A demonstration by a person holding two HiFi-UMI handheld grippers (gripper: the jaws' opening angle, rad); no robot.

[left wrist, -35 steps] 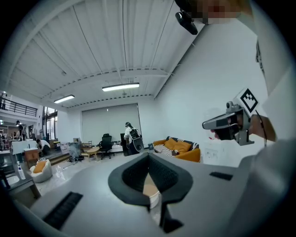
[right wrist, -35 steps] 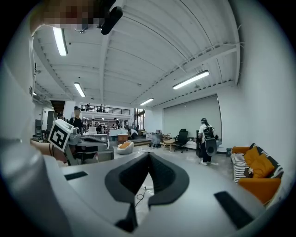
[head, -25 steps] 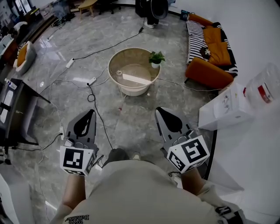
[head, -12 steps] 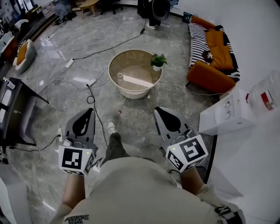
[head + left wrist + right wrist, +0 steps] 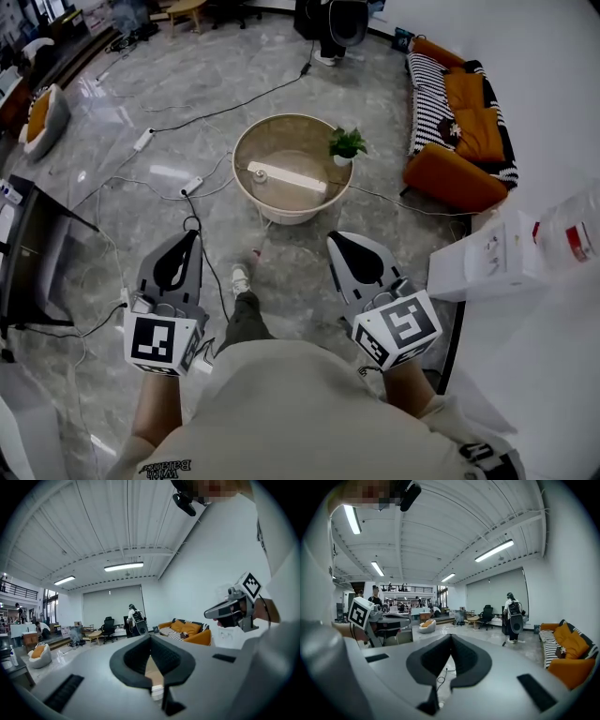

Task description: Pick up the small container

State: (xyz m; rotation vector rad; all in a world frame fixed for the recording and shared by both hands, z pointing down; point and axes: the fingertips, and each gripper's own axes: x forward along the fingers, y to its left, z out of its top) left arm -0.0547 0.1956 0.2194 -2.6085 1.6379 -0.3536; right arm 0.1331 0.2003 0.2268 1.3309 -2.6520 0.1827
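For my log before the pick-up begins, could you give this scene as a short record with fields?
left gripper: fingers shut, empty, held above the floor
right gripper: fingers shut, empty, held above the floor
round table: ahead, beyond both grippers
on the table: potted plant, long white object
progress: nothing picked up yet

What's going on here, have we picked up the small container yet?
Not yet. A person stands on the open floor holding the left gripper and the right gripper out in front, both shut and empty. The round table is some way ahead, with neither gripper near it. It carries a potted plant, a long white bar and a small white item at the bar's left end, possibly the container.
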